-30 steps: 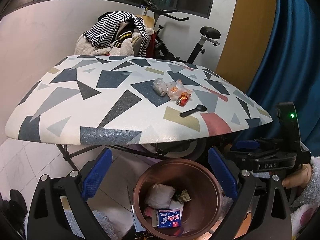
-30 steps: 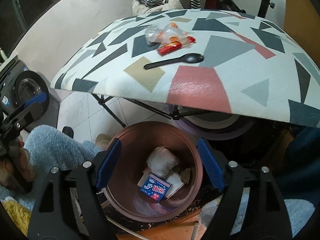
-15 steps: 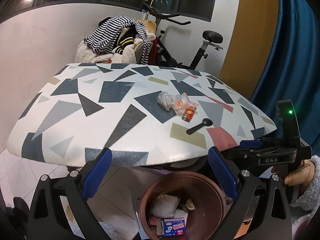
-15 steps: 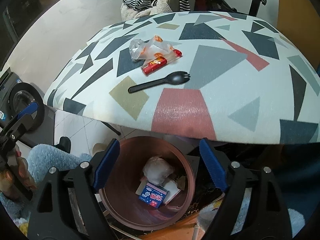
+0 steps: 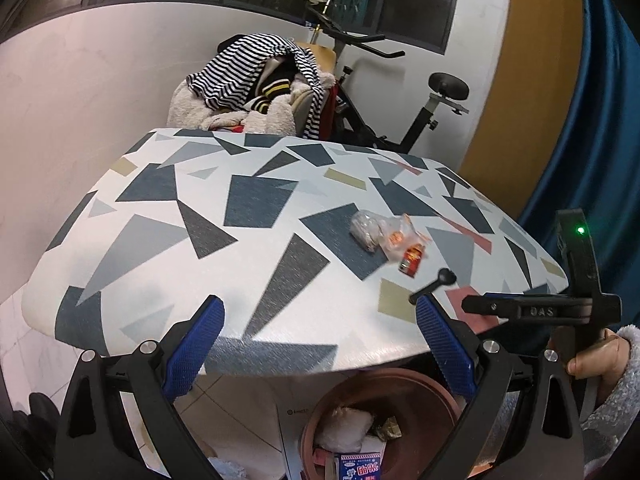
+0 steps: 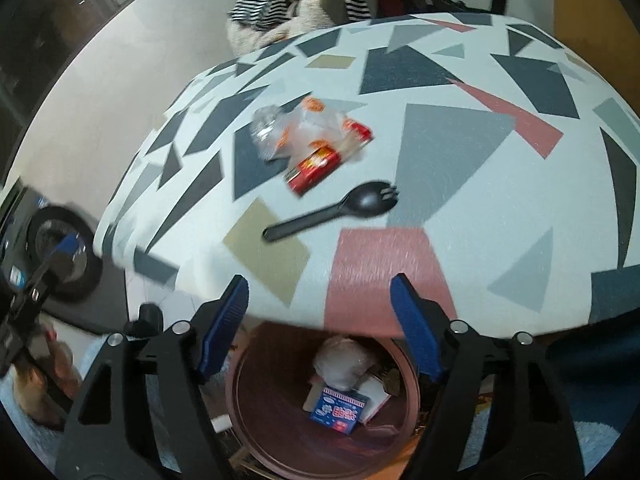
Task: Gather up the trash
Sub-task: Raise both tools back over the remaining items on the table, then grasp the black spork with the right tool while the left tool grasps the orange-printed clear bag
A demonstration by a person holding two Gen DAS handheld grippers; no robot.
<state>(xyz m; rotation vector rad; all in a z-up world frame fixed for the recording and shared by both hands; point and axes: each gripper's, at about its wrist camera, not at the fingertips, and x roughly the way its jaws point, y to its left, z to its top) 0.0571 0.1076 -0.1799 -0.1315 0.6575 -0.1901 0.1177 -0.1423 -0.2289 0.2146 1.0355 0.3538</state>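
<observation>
On the patterned table lie a crumpled clear wrapper, an orange-printed plastic bag, a red packet and a black spork. A brown bin under the table's near edge holds a blue-and-white box and white wrappers. My left gripper hangs open and empty at the table's near edge. My right gripper is empty too, its jaws closing, above the bin and short of the spork.
A chair piled with striped clothes and an exercise bike stand behind the table. A blue curtain hangs at the right. A washing machine door is at floor level on the left.
Both grippers have risen and moved toward the table, so the trash and spork appear larger and the bin has slid to the lower edge of both views. The right gripper's jaws have narrowed a little.
</observation>
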